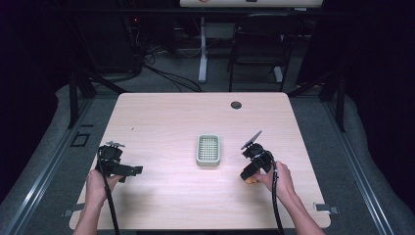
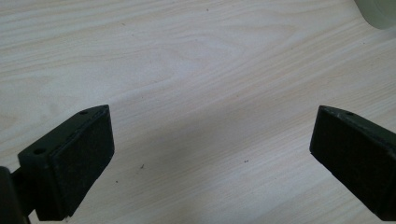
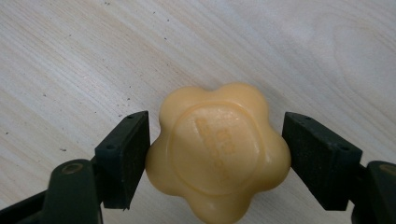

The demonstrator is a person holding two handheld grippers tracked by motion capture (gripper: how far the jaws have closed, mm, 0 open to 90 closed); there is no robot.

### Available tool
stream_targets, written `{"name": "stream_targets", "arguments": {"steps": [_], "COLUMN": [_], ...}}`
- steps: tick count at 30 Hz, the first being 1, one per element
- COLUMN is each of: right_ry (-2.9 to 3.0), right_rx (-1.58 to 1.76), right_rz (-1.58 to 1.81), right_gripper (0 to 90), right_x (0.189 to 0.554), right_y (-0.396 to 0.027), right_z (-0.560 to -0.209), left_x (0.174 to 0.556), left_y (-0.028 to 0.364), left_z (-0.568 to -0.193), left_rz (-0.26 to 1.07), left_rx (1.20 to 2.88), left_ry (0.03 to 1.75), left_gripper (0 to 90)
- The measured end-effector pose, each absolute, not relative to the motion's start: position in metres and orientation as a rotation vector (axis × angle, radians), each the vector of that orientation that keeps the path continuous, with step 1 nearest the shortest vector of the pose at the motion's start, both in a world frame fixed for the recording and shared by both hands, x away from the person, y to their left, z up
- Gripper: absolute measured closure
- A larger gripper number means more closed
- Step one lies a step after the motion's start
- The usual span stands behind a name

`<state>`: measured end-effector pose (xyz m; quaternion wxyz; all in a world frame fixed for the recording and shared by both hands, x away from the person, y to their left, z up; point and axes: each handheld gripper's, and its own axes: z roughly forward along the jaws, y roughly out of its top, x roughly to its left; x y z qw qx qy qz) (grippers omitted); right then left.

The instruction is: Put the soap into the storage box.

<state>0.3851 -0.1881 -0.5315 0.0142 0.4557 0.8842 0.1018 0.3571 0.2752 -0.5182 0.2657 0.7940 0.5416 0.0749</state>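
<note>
A yellow flower-shaped soap (image 3: 217, 149) lies on the wooden table (image 1: 161, 117), near its front right, and shows as an orange spot (image 1: 251, 180) under the hand in the high view. My right gripper (image 3: 217, 156) is shut on the soap, one black pad against each side. That gripper (image 1: 248, 177) points down and towards the person. A pale green soap dish (image 1: 208, 150) with a grid insert sits at the table's middle, to the left of the soap. My left gripper (image 1: 134, 170) hovers at the front left, jaws wide open over bare wood (image 2: 212, 149).
A corner of the soap dish (image 2: 380, 11) peeks in at the top right of the left gripper view. A dark cable grommet (image 1: 236, 105) sits near the far edge. A black chair (image 1: 259, 44) and desk legs stand beyond the table.
</note>
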Motion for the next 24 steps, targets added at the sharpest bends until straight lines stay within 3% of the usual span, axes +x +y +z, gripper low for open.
{"name": "stream_targets", "arguments": {"steps": [24], "right_ry": [2.747], "right_rx": [1.437], "right_rz": [0.264], "right_gripper": [25.2], "right_x": [0.3843], "right_y": [-0.1898], "right_z": [-0.5351], "left_x": [0.3568], "left_y": [0.2742], "left_z": [-0.5176], "left_rz": [0.201], "left_rx": [2.147], "left_ry": [1.455], "left_gripper": [0.0]}}
